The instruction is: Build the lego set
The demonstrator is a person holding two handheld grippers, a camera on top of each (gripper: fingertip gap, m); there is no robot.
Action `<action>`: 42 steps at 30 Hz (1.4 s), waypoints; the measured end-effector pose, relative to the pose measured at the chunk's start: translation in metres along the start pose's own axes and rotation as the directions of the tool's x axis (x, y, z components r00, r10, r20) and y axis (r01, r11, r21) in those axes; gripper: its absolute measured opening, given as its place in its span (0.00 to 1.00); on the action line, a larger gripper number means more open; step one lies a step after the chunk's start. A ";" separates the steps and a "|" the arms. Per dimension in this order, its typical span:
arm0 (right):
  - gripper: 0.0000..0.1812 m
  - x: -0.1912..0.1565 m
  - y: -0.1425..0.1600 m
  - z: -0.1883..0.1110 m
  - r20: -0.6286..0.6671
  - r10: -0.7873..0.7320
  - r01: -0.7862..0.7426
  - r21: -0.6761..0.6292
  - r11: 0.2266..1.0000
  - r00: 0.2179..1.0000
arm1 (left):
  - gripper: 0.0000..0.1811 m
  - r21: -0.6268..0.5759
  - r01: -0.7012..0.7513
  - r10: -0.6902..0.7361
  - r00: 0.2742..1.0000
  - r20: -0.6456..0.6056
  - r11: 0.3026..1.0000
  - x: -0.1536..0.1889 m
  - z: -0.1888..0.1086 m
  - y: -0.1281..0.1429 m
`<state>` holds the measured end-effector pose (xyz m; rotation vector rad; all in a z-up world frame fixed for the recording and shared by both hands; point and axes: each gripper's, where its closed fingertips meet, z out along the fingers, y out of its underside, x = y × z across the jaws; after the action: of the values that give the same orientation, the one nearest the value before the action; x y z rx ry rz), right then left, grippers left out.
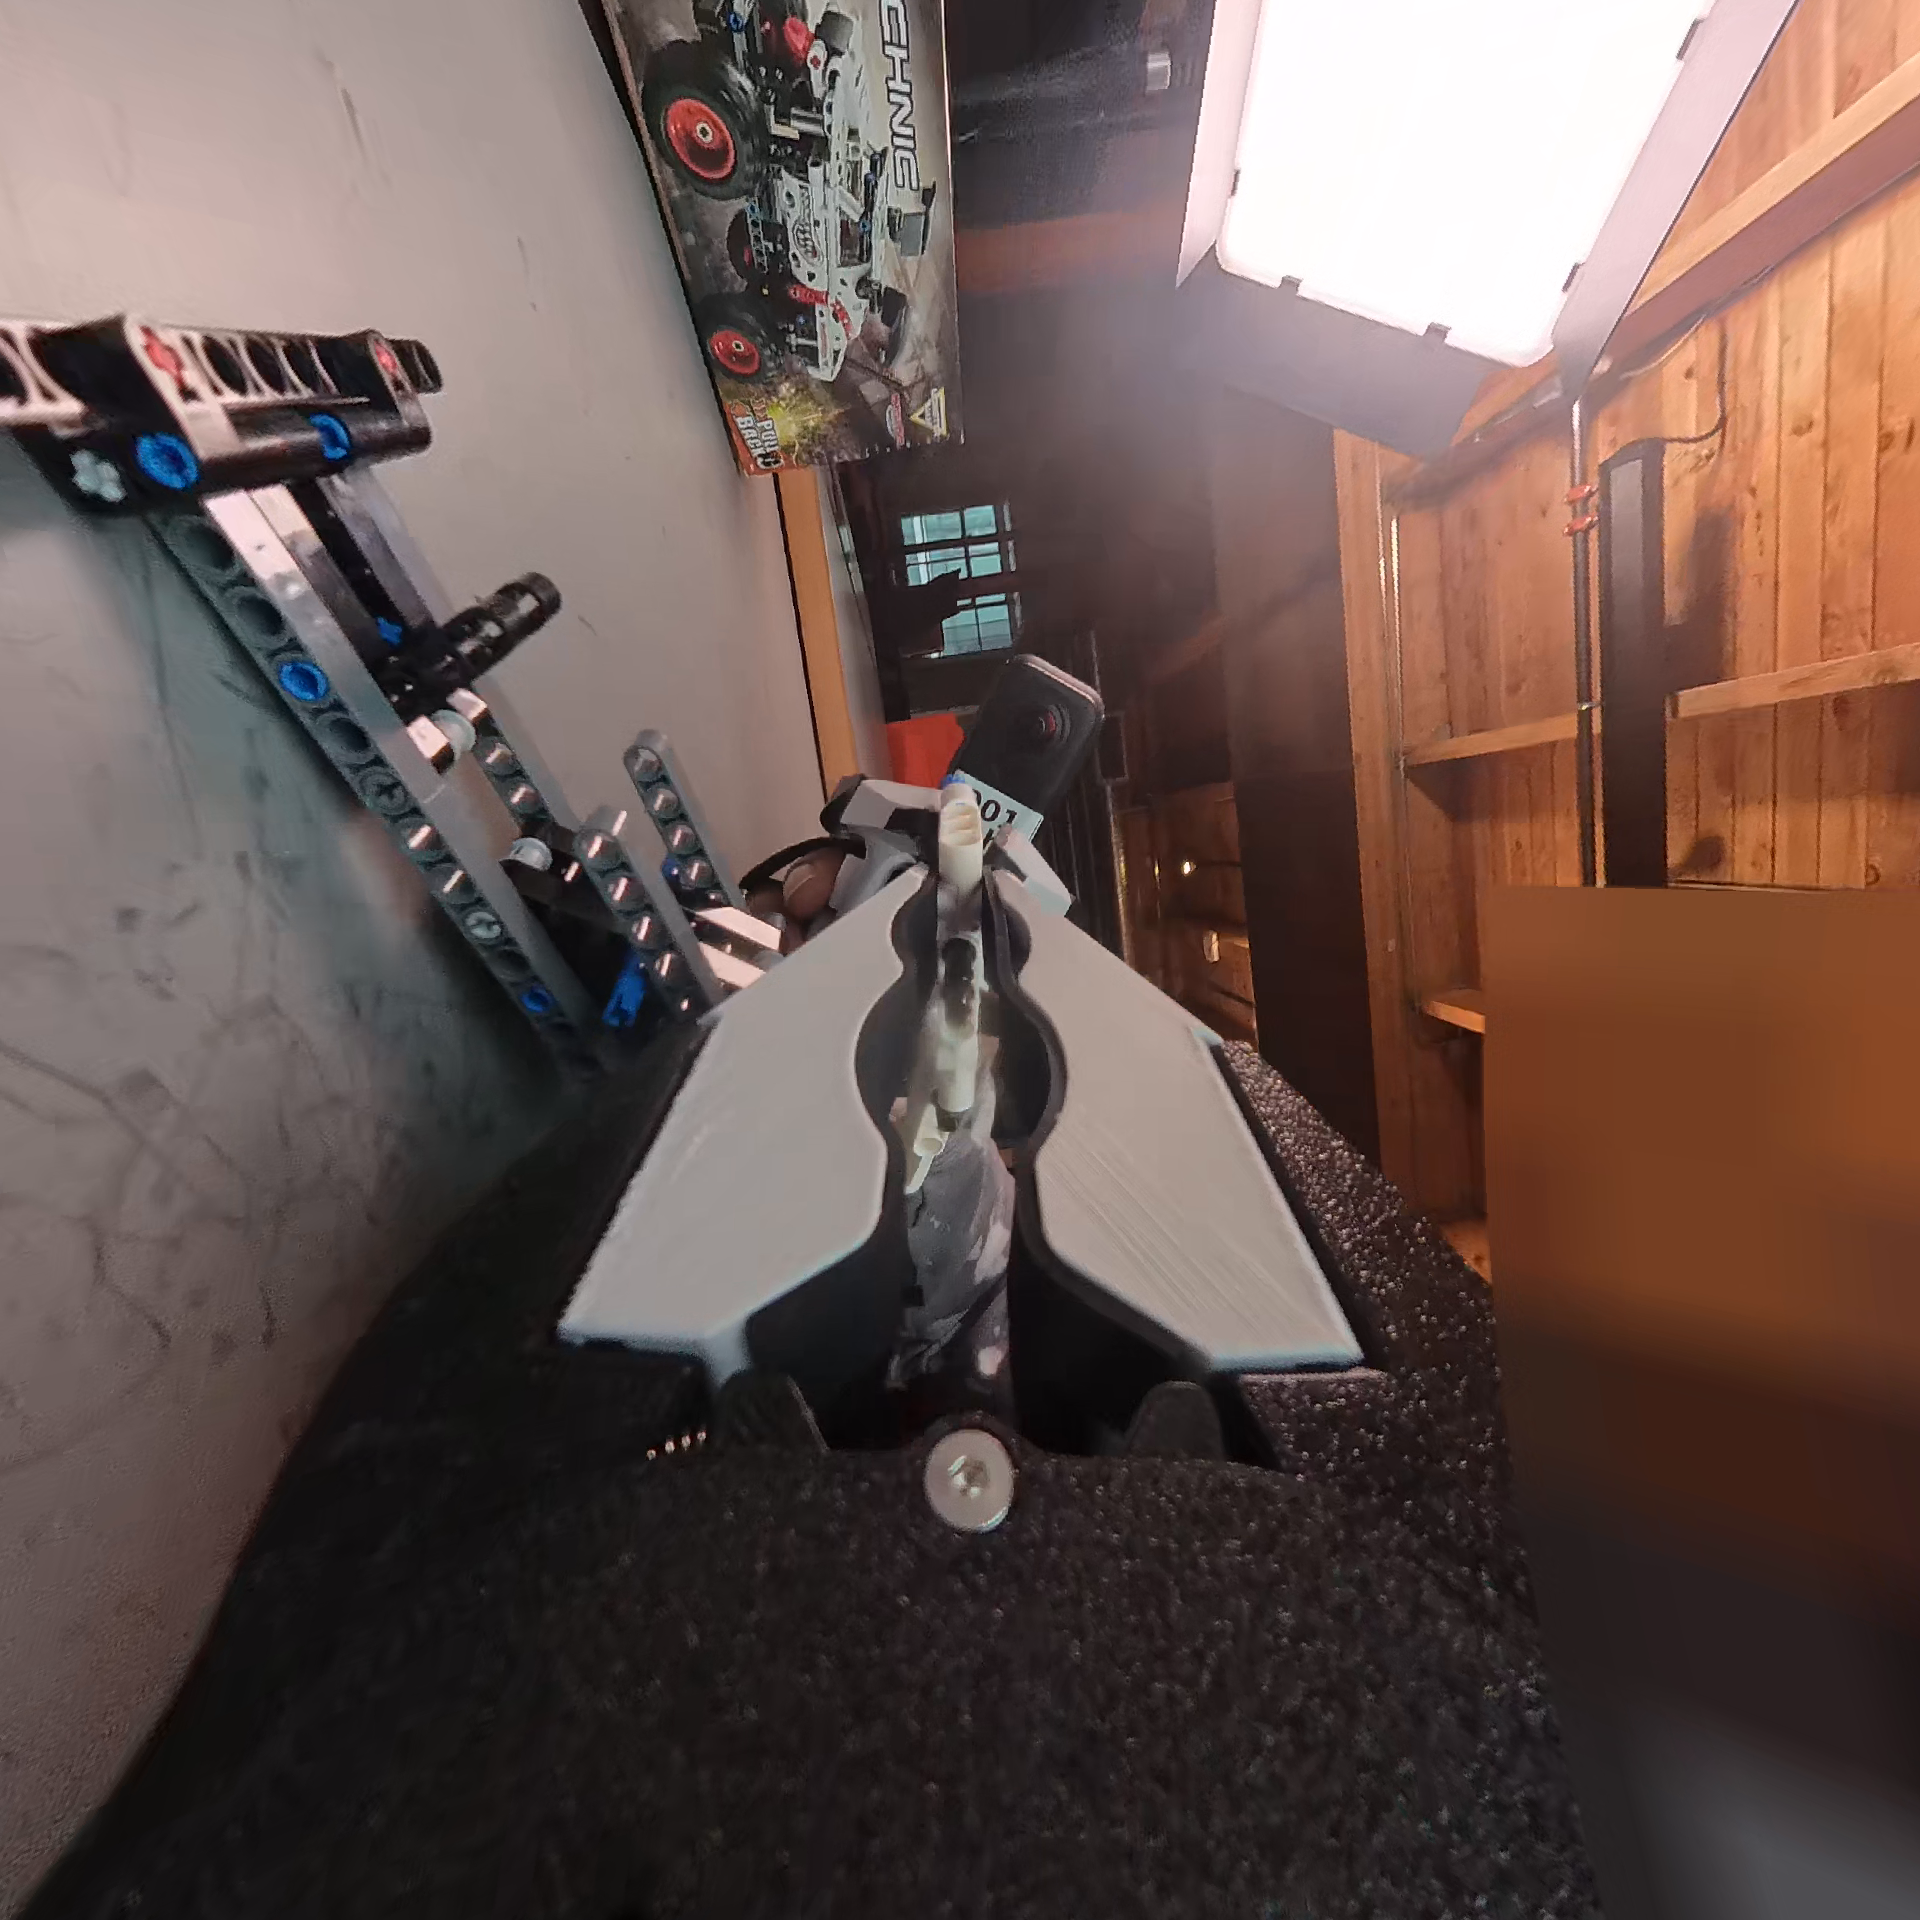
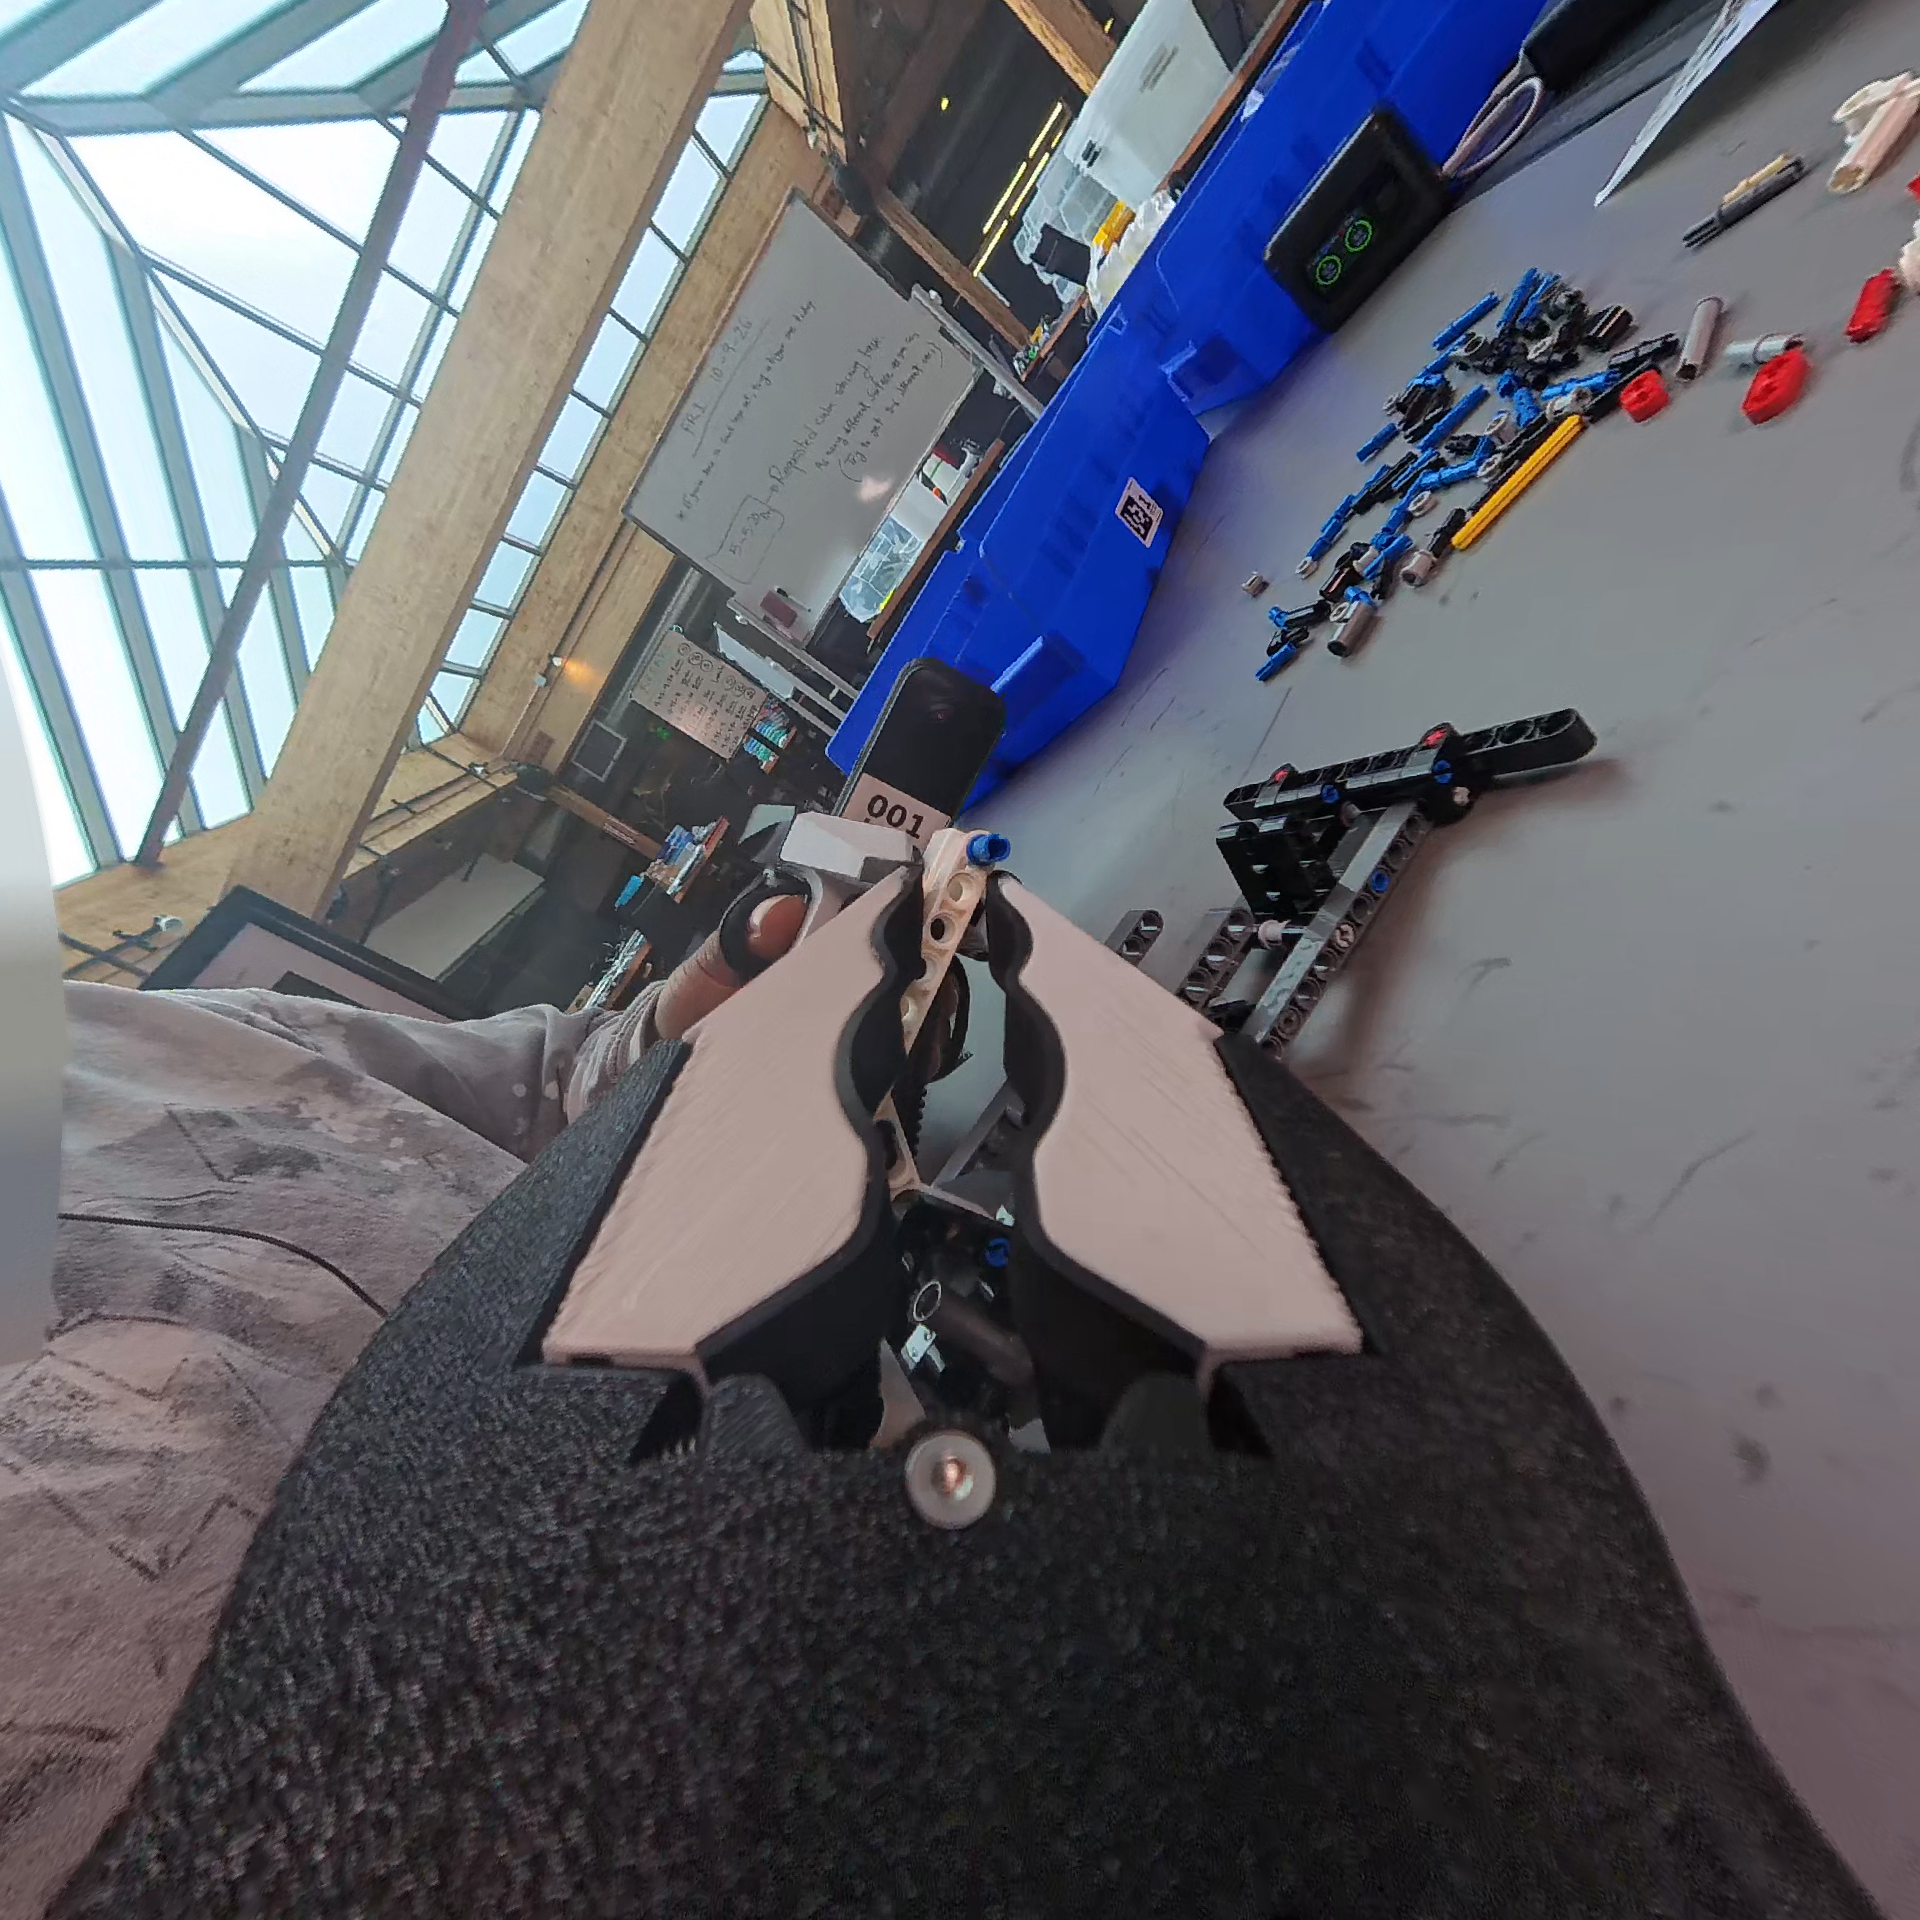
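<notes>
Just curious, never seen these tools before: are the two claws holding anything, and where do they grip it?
Both pinch one white beam between them: left gripper and right gripper, each clamped along its length.

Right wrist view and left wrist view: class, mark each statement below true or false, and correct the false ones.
1. The left gripper is shut on a white beam. True.
2. The right gripper is open and empty. False: it grips a white beam with a blue pin at its tip.
3. The chassis frame lies on the grey table, held by neither gripper. True.
4. The loose blue pins sit inside the blue bin. False: they lie scattered on the table.
5. The set's box shows a truck with red wheel hubs. True.
</notes>
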<state>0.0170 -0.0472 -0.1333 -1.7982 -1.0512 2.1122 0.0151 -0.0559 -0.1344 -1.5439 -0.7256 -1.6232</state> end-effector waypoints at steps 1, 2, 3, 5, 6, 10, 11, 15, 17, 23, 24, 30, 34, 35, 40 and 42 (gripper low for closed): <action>0.06 0.000 0.000 0.000 -0.002 -0.001 0.001 0.001 1.000 1.000 | 0.03 0.019 0.021 -0.021 1.000 -0.016 1.000 -0.001 0.000 0.000; 0.06 0.000 0.000 0.000 -0.004 -0.005 0.005 -0.002 1.000 1.000 | 0.03 0.033 0.035 -0.034 0.999 -0.028 0.999 -0.002 0.000 0.001; 0.06 0.001 0.001 -0.001 -0.009 -0.017 0.016 -0.012 1.000 1.000 | 0.03 0.045 0.022 -0.021 0.999 -0.032 0.999 -0.003 0.000 0.001; 0.10 0.000 0.002 -0.001 -0.016 -0.033 0.032 -0.039 0.999 0.999 | 0.03 0.063 -0.034 0.036 0.999 -0.025 0.997 -0.001 -0.001 0.001; 0.14 -0.001 0.004 -0.002 -0.013 -0.036 0.035 -0.062 0.997 0.999 | 0.03 0.066 -0.054 0.055 0.998 -0.020 0.996 0.001 -0.001 0.001; 0.17 -0.005 0.009 -0.010 -0.007 -0.037 0.035 -0.137 0.990 0.999 | 0.03 0.074 -0.099 0.100 0.995 -0.008 0.992 0.001 -0.001 0.001; 0.17 -0.007 0.012 -0.011 -0.002 -0.037 0.036 -0.153 0.988 0.999 | 0.03 0.079 -0.104 0.105 0.994 -0.006 0.991 0.001 0.000 0.000; 0.16 -0.009 0.034 -0.004 -0.034 -0.100 0.089 -0.232 0.969 0.994 | 0.03 0.105 -0.108 0.109 0.994 -0.009 0.989 0.001 0.003 0.000; 0.15 -0.011 0.036 0.000 -0.038 -0.122 0.110 -0.231 0.967 0.992 | 0.03 0.131 -0.102 0.105 0.994 -0.011 0.986 0.001 0.004 -0.002; 0.10 -0.013 0.036 0.003 -0.029 -0.091 0.083 -0.210 0.974 0.995 | 0.03 0.147 -0.086 0.091 0.995 -0.031 0.985 0.003 0.005 -0.003; 0.09 -0.016 0.038 0.004 -0.007 -0.080 0.077 -0.212 0.974 0.997 | 0.04 0.127 -0.082 0.087 0.995 -0.038 0.989 0.003 0.006 0.000; 0.07 -0.019 0.037 0.002 0.037 -0.014 0.021 -0.207 0.978 0.999 | 0.08 -0.052 -0.093 0.090 0.994 -0.057 0.994 0.001 0.009 0.025; 0.08 -0.019 0.040 0.003 0.030 -0.033 0.039 -0.224 0.974 0.999 | 0.04 -0.079 -0.121 0.117 0.991 -0.058 0.989 0.001 0.006 0.025; 0.08 -0.019 0.039 0.004 0.022 -0.037 0.041 -0.222 0.974 0.999 | 0.04 -0.082 -0.132 0.128 0.990 -0.050 0.988 0.001 0.006 0.025; 0.16 -0.017 0.036 0.001 -0.026 -0.099 0.090 -0.224 0.970 0.995 | 0.03 -0.052 -0.100 0.098 0.994 -0.045 0.994 -0.001 0.006 0.019; 0.20 -0.017 0.031 -0.005 -0.024 -0.093 0.086 -0.215 0.973 0.995 | 0.03 -0.045 -0.099 0.096 0.994 -0.052 0.994 0.001 0.007 0.019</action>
<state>0.0355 -0.0770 -0.1381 -1.8322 -1.3703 1.9738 0.0343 -0.0607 -0.1349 -1.5429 -0.5801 -1.6102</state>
